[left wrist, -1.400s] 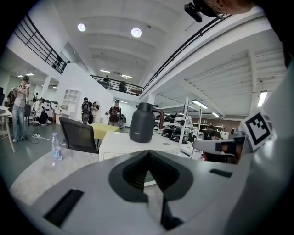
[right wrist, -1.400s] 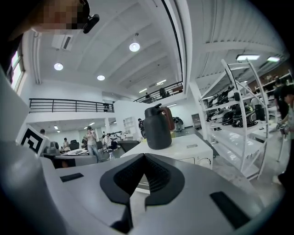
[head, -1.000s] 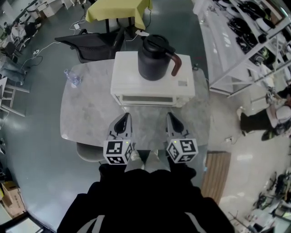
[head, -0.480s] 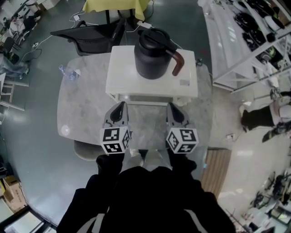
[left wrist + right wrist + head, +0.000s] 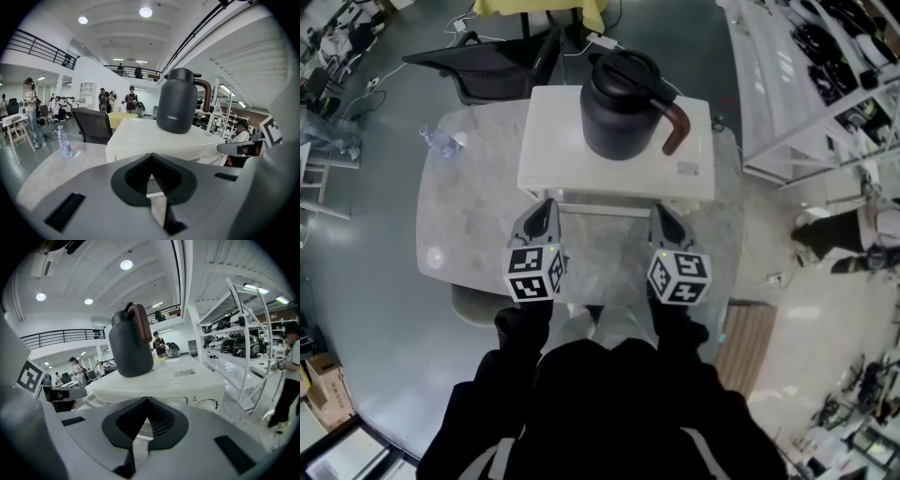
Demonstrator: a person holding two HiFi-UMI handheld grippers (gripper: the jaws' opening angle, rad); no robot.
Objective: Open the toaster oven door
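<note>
The white toaster oven (image 5: 553,155) stands at the middle of the grey marble table (image 5: 469,220), its front facing the person. Its door, on that front face, is up and not yet opened. In the right gripper view a round dial (image 5: 206,404) shows at the right end of the oven's front.

On top of the oven sits 1 dark jug (image 5: 619,108) with a brown handle that points to the oven's right.

Both claws hang just in front of the oven, close to its front but apart from it. The left claw (image 5: 547,208) is before the oven's left end and the right claw (image 5: 664,214) before its right end. Each has its 2 jaws pressed together at the tips with nothing between them.

Left of the oven, near the table's far edge, lies 1 clear water bottle (image 5: 439,142). Behind the oven, off the table, stands a black office chair (image 5: 483,75), and beyond it a yellow cloth (image 5: 539,7). To the right of the oven, on the floor, are white shelves (image 5: 806,94) and a standing person (image 5: 853,239).
</note>
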